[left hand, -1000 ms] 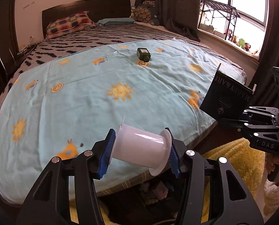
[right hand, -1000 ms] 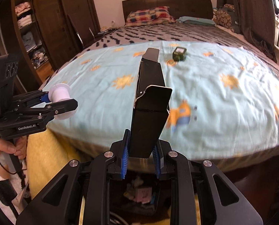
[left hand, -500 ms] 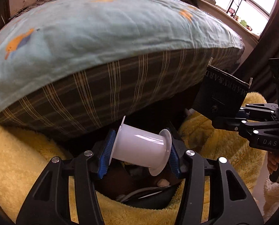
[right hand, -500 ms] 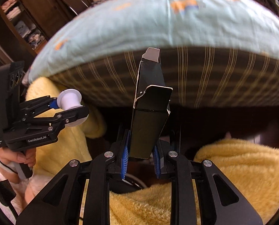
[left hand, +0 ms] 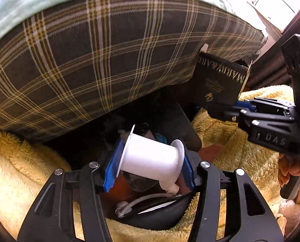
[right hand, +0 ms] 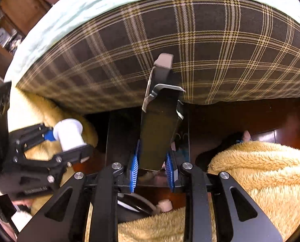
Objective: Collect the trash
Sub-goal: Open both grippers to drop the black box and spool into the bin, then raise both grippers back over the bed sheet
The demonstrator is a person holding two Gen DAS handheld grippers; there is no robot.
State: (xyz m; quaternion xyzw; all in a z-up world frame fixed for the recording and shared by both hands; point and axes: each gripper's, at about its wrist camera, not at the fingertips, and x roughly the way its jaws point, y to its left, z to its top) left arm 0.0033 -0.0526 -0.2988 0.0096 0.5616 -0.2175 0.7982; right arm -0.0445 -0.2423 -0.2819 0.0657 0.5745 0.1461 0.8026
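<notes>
My left gripper (left hand: pixel 149 162) is shut on a white plastic spool (left hand: pixel 153 158), held sideways low beside the bed; the spool also shows in the right wrist view (right hand: pixel 69 134). My right gripper (right hand: pixel 152 171) is shut on a tall black carton (right hand: pixel 160 121) with open top flaps, held upright; the carton also shows in the left wrist view (left hand: pixel 220 84). Both are held just above a dark bin (left hand: pixel 158 217) with a black liner, sitting on the floor under the grippers, with scraps and a white cord in it.
The plaid side of the mattress (left hand: pixel 89 60) rises right in front, with a light blue sheet (right hand: pixel 89 6) on top. A yellow fluffy blanket (right hand: pixel 260 181) lies on both sides of the bin. Dark wood floor (right hand: pixel 280 135) shows at the right.
Both grippers have dropped from above the bed top to below the mattress edge, closer to the bin. Each keeps its hold.
</notes>
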